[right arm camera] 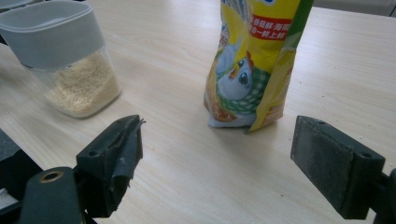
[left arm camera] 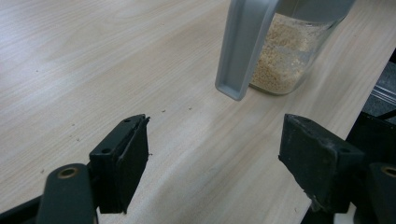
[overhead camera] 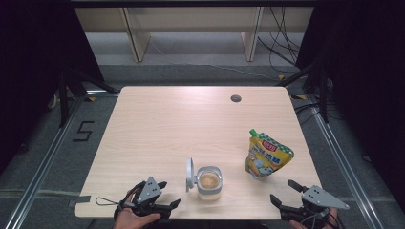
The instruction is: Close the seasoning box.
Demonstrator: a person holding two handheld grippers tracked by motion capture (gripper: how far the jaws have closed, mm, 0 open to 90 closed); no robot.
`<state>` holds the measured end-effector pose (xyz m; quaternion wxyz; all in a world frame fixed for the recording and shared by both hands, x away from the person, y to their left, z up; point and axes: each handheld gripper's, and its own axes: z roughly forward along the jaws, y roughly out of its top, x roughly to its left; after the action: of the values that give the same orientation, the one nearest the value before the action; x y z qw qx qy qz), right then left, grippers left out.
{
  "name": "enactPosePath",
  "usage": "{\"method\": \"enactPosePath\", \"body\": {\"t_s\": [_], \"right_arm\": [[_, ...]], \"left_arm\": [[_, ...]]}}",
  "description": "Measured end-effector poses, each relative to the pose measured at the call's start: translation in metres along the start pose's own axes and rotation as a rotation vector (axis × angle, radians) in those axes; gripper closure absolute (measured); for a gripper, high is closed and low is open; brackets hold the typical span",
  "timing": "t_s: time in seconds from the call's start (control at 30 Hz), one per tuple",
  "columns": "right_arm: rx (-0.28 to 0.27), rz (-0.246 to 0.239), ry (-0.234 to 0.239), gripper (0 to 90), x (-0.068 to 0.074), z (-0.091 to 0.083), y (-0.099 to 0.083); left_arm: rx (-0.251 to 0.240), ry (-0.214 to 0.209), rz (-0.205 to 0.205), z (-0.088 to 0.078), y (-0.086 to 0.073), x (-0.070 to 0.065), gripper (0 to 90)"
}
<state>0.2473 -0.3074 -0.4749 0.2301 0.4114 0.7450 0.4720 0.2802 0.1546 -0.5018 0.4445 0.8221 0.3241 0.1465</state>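
Observation:
A clear jar (overhead camera: 209, 182) with a grey collar holds pale granules and stands near the table's front edge, its grey lid (overhead camera: 190, 174) flipped open to the left. A yellow stand-up pouch (overhead camera: 265, 154) with a green spout stands to its right. My left gripper (overhead camera: 169, 194) rests at the front left, open and empty; the jar (left arm camera: 287, 53) and hanging lid (left arm camera: 243, 46) lie just ahead of its jaws. My right gripper (overhead camera: 283, 192) sits open at the front right, with the pouch (right arm camera: 254, 60) ahead of it and the jar (right arm camera: 70, 60) to the left.
The light wooden table (overhead camera: 162, 124) has a round cable hole (overhead camera: 235, 98) near its far edge. Black frame posts and cables stand on the floor around it. Pale shelving legs stand beyond the table.

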Motion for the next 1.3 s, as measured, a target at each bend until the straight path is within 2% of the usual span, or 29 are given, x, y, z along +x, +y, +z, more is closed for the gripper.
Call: {"method": "enactPosePath", "body": {"t_s": [0.07, 0.1, 0.13, 0.23, 0.3, 0.33, 0.37, 0.4, 0.43, 0.5, 0.6, 0.63, 0.67, 0.7, 0.8, 0.87, 0.9, 0.93, 0.97, 1.0, 1.03, 1.07, 1.1, 1.17, 1.2, 1.23, 1.3], "right_arm": [[0.016, 0.038, 0.003, 17.9, 0.005, -0.002, 0.0], [0.012, 0.018, 0.004, 17.8, 0.004, 0.0, 0.0], [0.004, -0.008, 0.018, 17.9, 0.003, 0.0, 0.001], [0.011, -0.013, 0.016, 17.9, 0.004, 0.0, 0.001], [0.016, -0.006, 0.022, 18.0, 0.004, 0.0, 0.001], [0.03, 0.011, 0.015, 18.2, 0.007, 0.0, 0.0], [0.031, 0.007, 0.018, 18.2, 0.006, 0.001, 0.0], [0.026, -0.007, 0.024, 18.2, 0.004, 0.001, 0.0], [0.026, -0.005, 0.024, 18.3, 0.004, 0.001, 0.0], [0.027, -0.006, 0.025, 18.3, 0.004, 0.001, 0.0], [0.03, -0.014, 0.025, 18.5, 0.004, 0.002, 0.0], [0.036, 0.007, 0.023, 18.6, 0.006, 0.001, 0.0], [0.03, -0.017, 0.023, 18.6, 0.004, 0.002, 0.0], [0.03, -0.019, 0.022, 18.6, 0.004, 0.002, 0.0], [0.034, -0.019, 0.027, 18.7, 0.004, 0.002, 0.0], [0.038, -0.003, 0.022, 18.7, 0.006, 0.002, 0.0], [0.028, -0.024, 0.028, 18.8, 0.005, 0.003, 0.0], [0.035, -0.023, 0.025, 18.8, 0.005, 0.003, 0.0], [0.034, -0.022, 0.026, 18.9, 0.005, 0.003, 0.0], [0.035, -0.017, 0.027, 18.8, 0.005, 0.003, 0.0], [0.033, -0.028, 0.021, 18.9, 0.004, 0.004, -0.001], [0.035, -0.02, 0.019, 18.9, 0.005, 0.004, -0.001], [0.034, -0.024, 0.025, 18.9, 0.005, 0.003, -0.001], [0.044, 0.008, 0.028, 19.0, 0.007, 0.003, -0.001], [0.038, -0.017, 0.033, 19.0, 0.005, 0.004, 0.0], [0.038, -0.018, 0.036, 19.0, 0.005, 0.004, 0.0], [0.041, -0.023, 0.027, 19.1, 0.005, 0.004, -0.001]], "left_arm": [[0.018, 0.011, 0.012, -0.002, 0.0, 0.0, 23.5], [0.009, 0.004, 0.036, -0.002, 0.001, 0.002, 23.5], [0.001, 0.004, 0.03, -0.002, 0.001, 0.001, 23.5], [0.01, 0.001, 0.014, -0.004, 0.001, 0.0, 25.8], [-0.018, -0.024, -0.013, -0.004, 0.002, 0.0, 28.6], [-0.016, -0.025, -0.008, -0.005, 0.003, 0.0, 30.4], [-0.025, -0.028, -0.01, -0.005, 0.003, 0.0, 32.7], [-0.019, -0.027, 0.0, -0.006, 0.004, 0.001, 34.5], [-0.001, -0.028, 0.04, -0.008, 0.005, 0.004, 36.7], [-0.014, -0.038, -0.015, -0.009, 0.004, 0.001, 43.9], [-0.034, -0.031, 0.001, -0.012, 0.005, 0.001, 57.1], [-0.039, -0.033, 0.006, -0.014, 0.006, 0.001, 61.3], [-0.052, -0.04, 0.002, -0.014, 0.006, 0.001, 66.3], [-0.052, -0.029, 0.006, -0.015, 0.007, 0.001, 69.7], [-0.067, -0.029, 0.008, -0.018, 0.009, -0.001, 77.0], [-0.067, -0.028, 0.013, -0.019, 0.009, -0.001, 81.2], [-0.061, -0.021, 0.026, -0.021, 0.012, -0.002, 83.3], [-0.071, -0.036, 0.014, -0.02, 0.013, -0.002, 84.6], [-0.068, -0.02, 0.025, -0.022, 0.014, -0.002, 86.2], [-0.076, -0.027, 0.044, -0.023, 0.016, 0.0, 87.6], [-0.08, -0.027, 0.039, -0.023, 0.017, 0.0, 88.5], [-0.076, -0.017, 0.02, -0.024, 0.018, -0.001, 88.8], [-0.089, -0.026, 0.0, -0.023, 0.019, -0.002, 88.9], [-0.078, -0.03, 0.028, -0.024, 0.021, 0.0, 89.0], [-0.078, -0.03, 0.028, -0.024, 0.021, 0.0, 89.0], [-0.078, -0.031, 0.012, -0.024, 0.023, -0.002, 89.0], [-0.084, -0.035, 0.042, -0.024, 0.026, 0.0, 89.0]]}}
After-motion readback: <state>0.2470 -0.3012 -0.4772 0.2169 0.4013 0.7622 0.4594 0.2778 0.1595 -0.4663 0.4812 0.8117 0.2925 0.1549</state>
